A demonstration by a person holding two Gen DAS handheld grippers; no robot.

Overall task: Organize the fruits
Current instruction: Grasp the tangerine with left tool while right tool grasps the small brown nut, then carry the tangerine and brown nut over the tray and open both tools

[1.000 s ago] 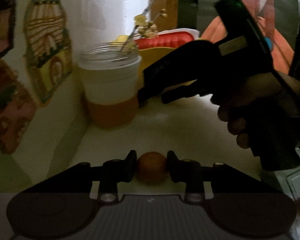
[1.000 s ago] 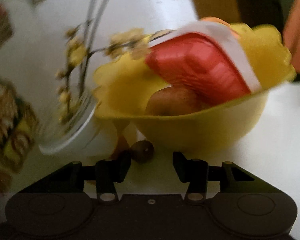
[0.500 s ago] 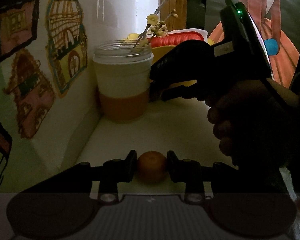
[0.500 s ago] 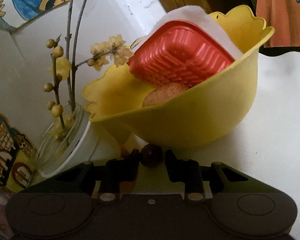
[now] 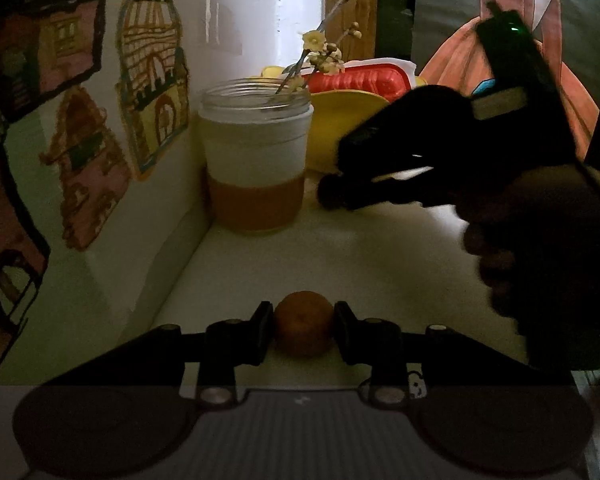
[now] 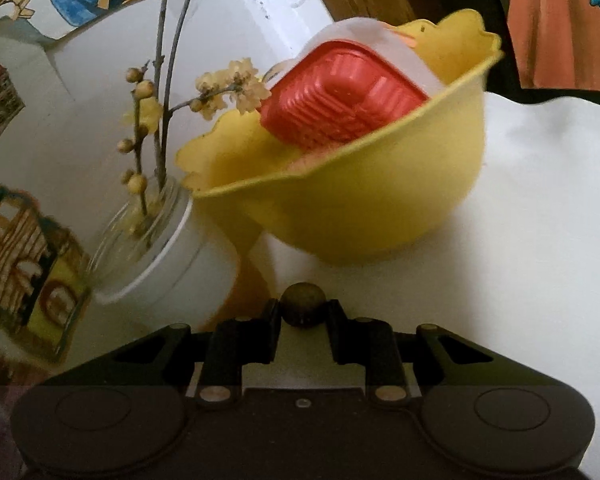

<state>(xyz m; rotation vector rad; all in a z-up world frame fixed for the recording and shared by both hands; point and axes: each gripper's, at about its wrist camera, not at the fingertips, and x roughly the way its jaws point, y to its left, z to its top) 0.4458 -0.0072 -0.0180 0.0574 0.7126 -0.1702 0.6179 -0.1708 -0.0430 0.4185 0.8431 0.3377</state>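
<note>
My left gripper [image 5: 304, 330] is shut on a small orange fruit [image 5: 304, 328], low over the white tabletop [image 5: 380, 264]. My right gripper [image 6: 303, 312] is shut on a small dark round fruit [image 6: 302, 308], just in front of and below the yellow bowl [image 6: 380, 208]. In the bowl lie a red plastic tray [image 6: 340, 100] and a fruit mostly hidden behind the rim. The left wrist view has the right gripper [image 5: 332, 196] held by a hand [image 5: 540, 248], its tip near the yellow bowl [image 5: 336, 128], the dark fruit at its tip.
A glass jar [image 5: 256, 160] with an orange band and flowering twigs [image 6: 160, 92] stands left of the bowl, close to the wall [image 5: 100, 120] with children's drawings. Open tabletop [image 6: 540, 220] lies right of the bowl.
The right gripper has closed on the dark fruit and dropped lower in front of the bowl. The left gripper has held the orange fruit throughout and pulled back and turned a little.
</note>
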